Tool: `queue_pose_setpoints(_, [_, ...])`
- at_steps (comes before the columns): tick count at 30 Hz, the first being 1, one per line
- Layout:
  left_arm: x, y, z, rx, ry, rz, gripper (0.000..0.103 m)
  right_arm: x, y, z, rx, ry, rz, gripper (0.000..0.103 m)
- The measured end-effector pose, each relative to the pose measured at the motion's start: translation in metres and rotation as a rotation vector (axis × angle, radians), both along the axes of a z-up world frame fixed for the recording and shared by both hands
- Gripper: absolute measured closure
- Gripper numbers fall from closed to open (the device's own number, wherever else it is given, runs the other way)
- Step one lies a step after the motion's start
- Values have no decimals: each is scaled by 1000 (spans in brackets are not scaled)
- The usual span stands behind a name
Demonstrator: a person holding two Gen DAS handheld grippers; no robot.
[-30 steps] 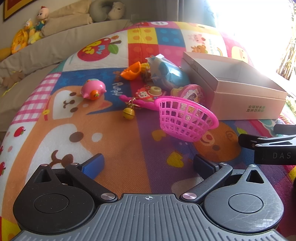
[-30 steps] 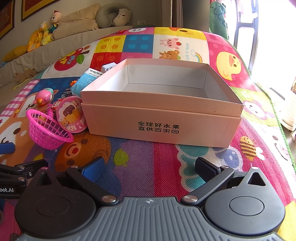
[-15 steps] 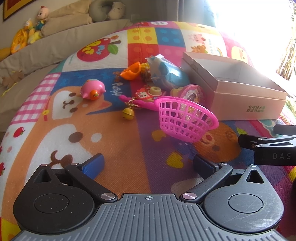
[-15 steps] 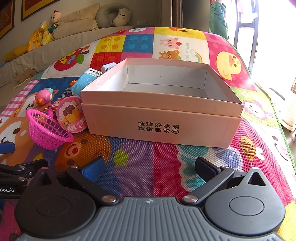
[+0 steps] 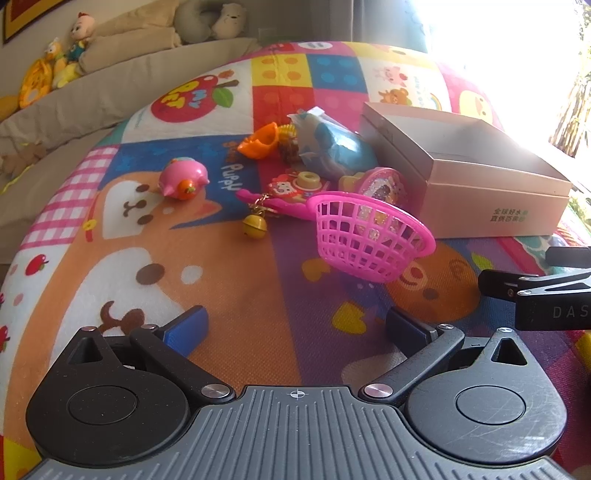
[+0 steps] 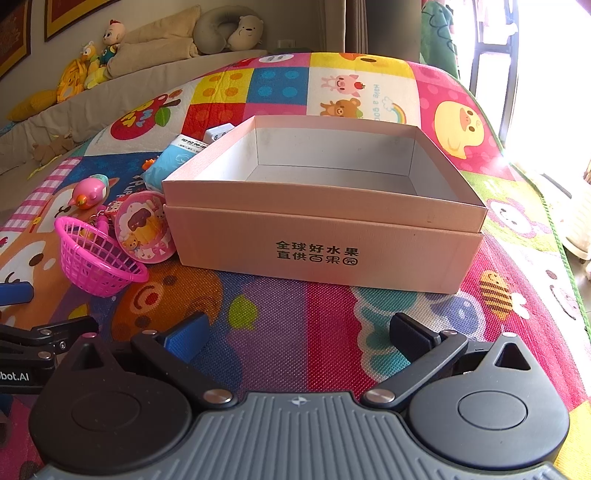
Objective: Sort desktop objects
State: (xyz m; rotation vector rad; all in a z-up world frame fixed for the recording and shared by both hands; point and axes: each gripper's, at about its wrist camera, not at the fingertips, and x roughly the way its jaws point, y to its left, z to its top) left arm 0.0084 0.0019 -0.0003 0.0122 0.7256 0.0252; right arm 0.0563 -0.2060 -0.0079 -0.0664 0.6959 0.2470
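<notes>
A pink cardboard box (image 6: 325, 236) (image 5: 480, 184) stands with its top uncovered and nothing inside on a colourful play mat. Left of it lies a cluster of toys: a tilted pink mesh basket (image 5: 369, 236) (image 6: 96, 254), a round pink compact (image 6: 142, 225), a blue packet (image 5: 332, 147), a pink pig toy (image 5: 183, 177), an orange piece (image 5: 260, 142), a keychain with a gold bell (image 5: 254, 223). My left gripper (image 5: 295, 325) is open, low over the mat short of the basket. My right gripper (image 6: 299, 332) is open in front of the box, holding nothing.
The mat (image 5: 110, 258) covers a raised surface. Behind it runs a beige sofa (image 6: 110, 99) with plush toys (image 6: 92, 62) and a neck pillow (image 6: 229, 29). Bright window glare fills the right side. Each gripper's body shows at the edge of the other's view.
</notes>
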Motion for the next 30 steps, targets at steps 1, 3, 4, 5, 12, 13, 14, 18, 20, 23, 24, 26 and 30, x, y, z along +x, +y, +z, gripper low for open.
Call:
queue_pose_setpoints(1, [0,0,0,-2,0,0,0,0,-1,1,-3,7,11,0])
queue_pose_setpoints(3, [0,1,0,-5,1,-2,0,0,-2,2,-11,22,27,0])
queue_pose_setpoints(4, [0,1,0,-6,2,-4,0,0,-2,2,-16,27,32,0])
queue_pose_setpoints(5, [-1,1,0,-6,2,-5,0,0,-2,2,-18,30,36,0])
queue_pose_setpoints(12, [0,0,0,0,2,-5,0,3,-5,6,-25,62,44,0])
queue_pose_setpoints(13, [0,0,0,1,2,-5,0,2,-6,6,-22,68,40,0])
queue_pose_setpoints(14, [-1,-1,1,4,2,-4,0,0,-7,7,-16,75,32,0])
queue_pose_setpoints(18, [-5,2,6,-8,10,19,0,-11,-7,8,-24,81,3,0])
queue_pose_setpoints(20, [-10,3,13,-8,-1,6,0,-13,-7,11,-28,101,12,0])
queue_pose_setpoints(23, [-19,3,32,19,-57,-18,0,-15,-4,21,-25,164,82,0])
queue_pose_setpoints(24, [-20,4,41,20,-78,-25,0,-17,-5,30,-1,149,89,0])
queue_pose_setpoints(26, [-21,8,58,21,-118,-36,0,-22,-5,55,16,60,78,0])
queue_pose_setpoints(30, [-17,8,89,64,-188,-58,0,-17,-10,135,92,-140,39,0])
